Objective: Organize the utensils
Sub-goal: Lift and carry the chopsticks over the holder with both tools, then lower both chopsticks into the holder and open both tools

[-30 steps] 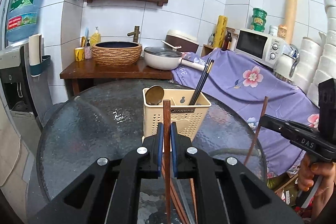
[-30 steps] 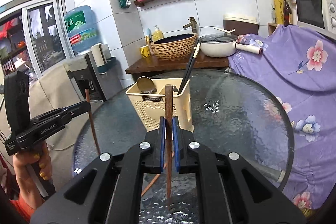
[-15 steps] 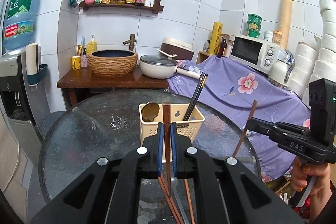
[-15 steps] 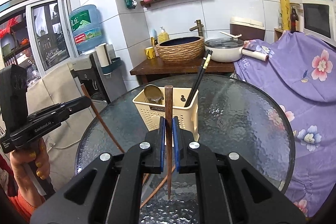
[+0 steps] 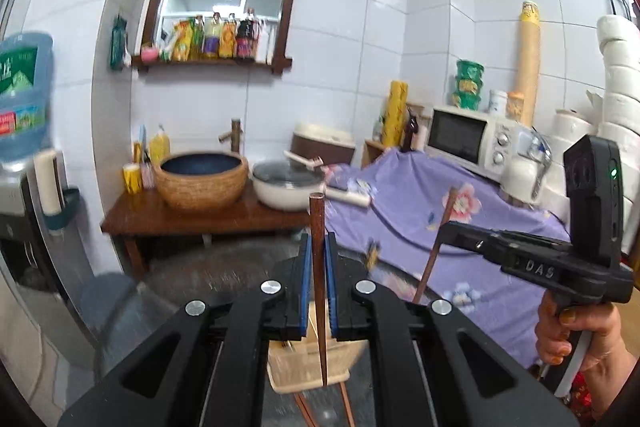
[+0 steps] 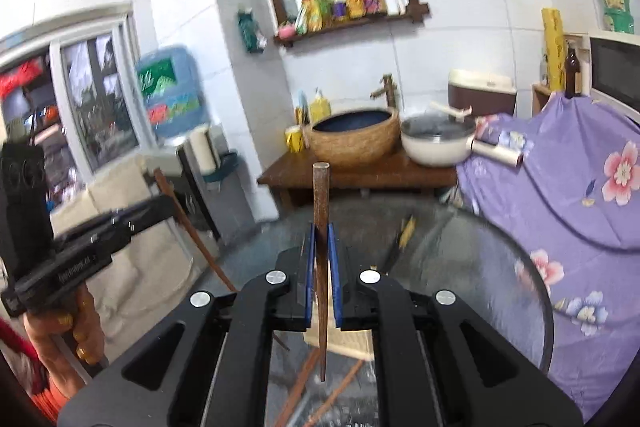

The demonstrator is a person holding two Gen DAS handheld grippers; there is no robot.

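Here I have the left gripper (image 5: 318, 255) clamped narrowly on a brown wooden chopstick (image 5: 318, 267); the stick stands nearly upright between the blue pads (image 5: 306, 279), its blunt end above the jaws and its tapered tip hanging below them. Beneath the jaws, blurred, lies the cream utensil basket (image 5: 296, 367) on the round glass table (image 5: 180, 291), with further loose chopsticks (image 5: 344, 403) on the glass just beside the basket. To the right of my left jaws, the right gripper (image 5: 446, 227) appears in a person's hand (image 5: 568, 331), pinching a second wooden chopstick (image 5: 434, 255) that tilts slightly.

In the right wrist view, my right gripper (image 6: 322, 259) is likewise closed tight on its chopstick (image 6: 321, 247), upright, tip pointing down past the jaws toward the basket (image 6: 352, 343). Black chopsticks (image 6: 400, 239) lean out of the basket, ahead and right of the jaws. The left gripper (image 6: 164, 201) is seen well to the left, gripping its stick (image 6: 188, 227).
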